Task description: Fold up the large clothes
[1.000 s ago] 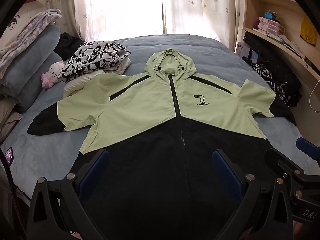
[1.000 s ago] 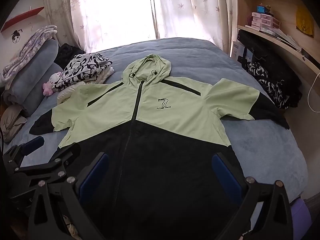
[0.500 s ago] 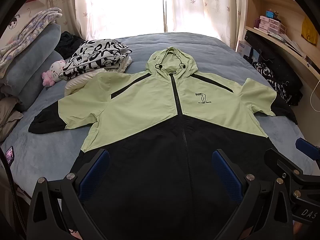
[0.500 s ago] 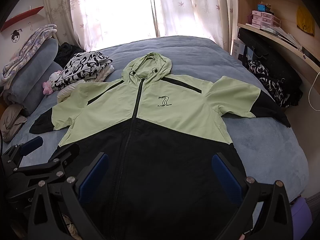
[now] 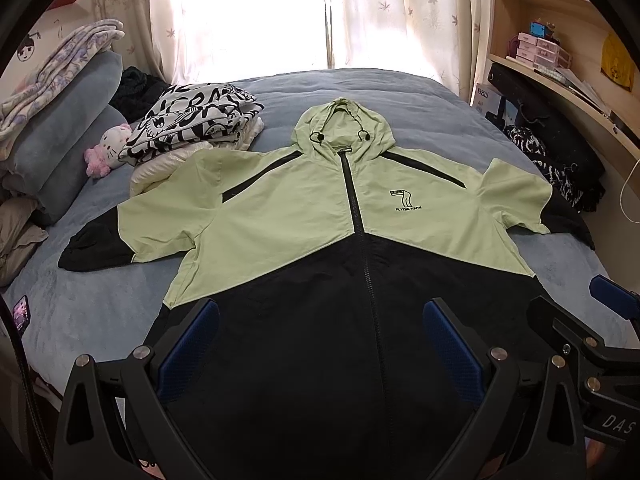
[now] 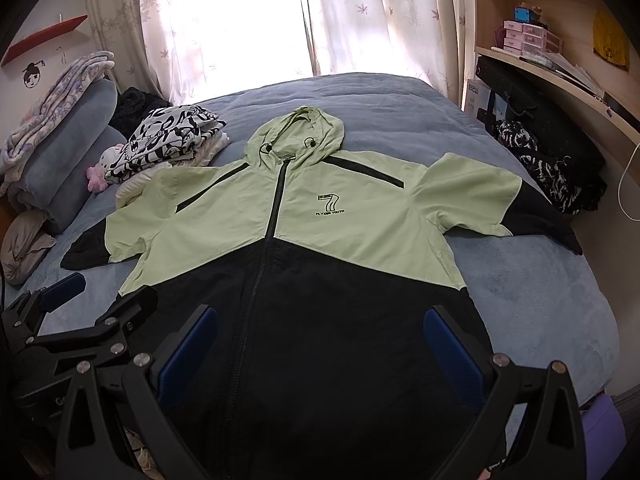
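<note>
A hooded zip jacket [image 5: 304, 216] [image 6: 360, 224], pale green above and black below, lies flat and front up on the blue bed, hood toward the window, both sleeves spread sideways. My left gripper [image 5: 320, 344] hovers open over the black hem, nothing between its blue pads. Over the same hem, a little to the right, my right gripper [image 6: 320, 344] is open and empty too. Each gripper shows at the edge of the other's view: the right one [image 5: 600, 328] and the left one [image 6: 68, 304].
A stack of folded clothes [image 5: 196, 124] topped by a black-and-white print sits left of the hood, beside a pink plush toy [image 5: 108, 150]. Pillows and blankets [image 5: 60, 112] pile at the left. Dark clothes [image 5: 556, 160] lie below the shelves [image 5: 560, 92] at the right.
Both views have crept slightly forward and upward over the jacket. The jacket has not moved and both grippers stay open.
</note>
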`<action>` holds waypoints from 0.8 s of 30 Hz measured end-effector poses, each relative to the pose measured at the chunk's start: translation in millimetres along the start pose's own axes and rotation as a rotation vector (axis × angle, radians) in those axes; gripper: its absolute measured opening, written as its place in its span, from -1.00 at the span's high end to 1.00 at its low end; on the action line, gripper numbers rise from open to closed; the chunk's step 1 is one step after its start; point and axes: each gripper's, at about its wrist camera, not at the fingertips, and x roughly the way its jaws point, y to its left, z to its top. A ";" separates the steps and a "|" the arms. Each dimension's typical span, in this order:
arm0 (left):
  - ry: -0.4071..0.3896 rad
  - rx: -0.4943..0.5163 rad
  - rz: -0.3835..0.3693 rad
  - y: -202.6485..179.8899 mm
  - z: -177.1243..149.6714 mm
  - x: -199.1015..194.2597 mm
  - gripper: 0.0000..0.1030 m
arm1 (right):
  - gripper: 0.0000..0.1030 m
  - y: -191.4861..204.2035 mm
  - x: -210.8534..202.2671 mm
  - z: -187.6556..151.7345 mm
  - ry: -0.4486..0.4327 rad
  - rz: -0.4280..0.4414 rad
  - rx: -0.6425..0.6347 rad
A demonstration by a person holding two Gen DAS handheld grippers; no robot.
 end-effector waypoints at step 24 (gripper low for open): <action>-0.003 0.001 0.002 -1.8 -0.5 -0.4 -0.94 | -1.00 -1.5 0.4 3.3 -0.002 0.009 0.005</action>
